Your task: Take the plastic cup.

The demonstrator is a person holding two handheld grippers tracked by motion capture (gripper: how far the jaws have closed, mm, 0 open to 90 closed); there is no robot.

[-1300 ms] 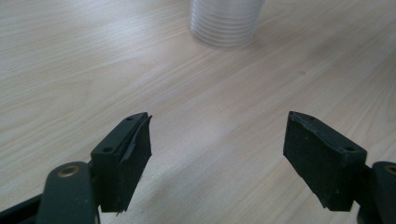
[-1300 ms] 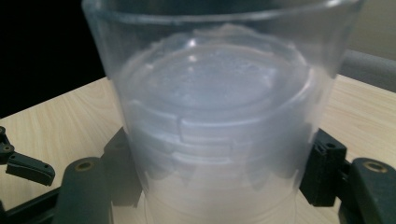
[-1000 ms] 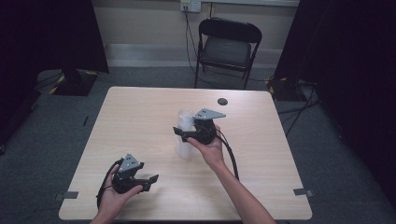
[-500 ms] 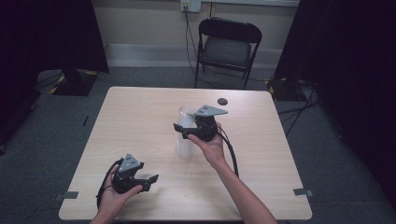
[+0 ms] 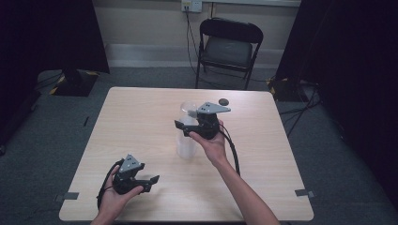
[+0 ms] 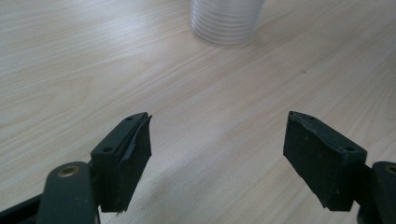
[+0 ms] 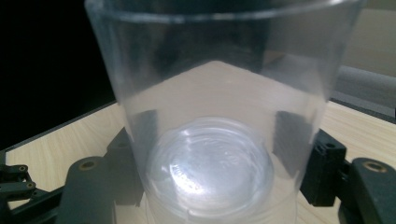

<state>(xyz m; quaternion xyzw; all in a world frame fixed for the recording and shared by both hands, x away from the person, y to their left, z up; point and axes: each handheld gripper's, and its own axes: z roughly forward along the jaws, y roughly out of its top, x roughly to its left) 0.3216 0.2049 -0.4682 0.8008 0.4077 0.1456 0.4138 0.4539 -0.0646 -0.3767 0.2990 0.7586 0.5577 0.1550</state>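
- Nearest us, by the front left corner of the tabletop [image 5: 141,108], the left gripper [image 5: 146,180] sits low in the person's left hand [image 5: 115,199], its jaws spread wide with nothing but bare wood between them.
- From the left gripper view, the ribbed base of the stack of clear cups [image 6: 227,21] stands ahead of those open jaws, well apart from them.
- Moving up to the middle of the tabletop: the stack [image 5: 186,140] stands upright on the wood, just left of the person's right hand [image 5: 211,143].
- The right gripper [image 5: 184,128] comes in level from the right, jaws closed on the top clear cup [image 5: 188,110] of the stack.
- In the right gripper view that cup [image 7: 219,107] is clamped between both pads, seen through its see-through wall, and its bottom sits in the cup below.
- Farther back, near the far right corner, a small dark round thing [image 5: 223,101] lies on the wood.
- Beyond the far edge, a black folding chair [image 5: 227,49] stands on the grey floor.
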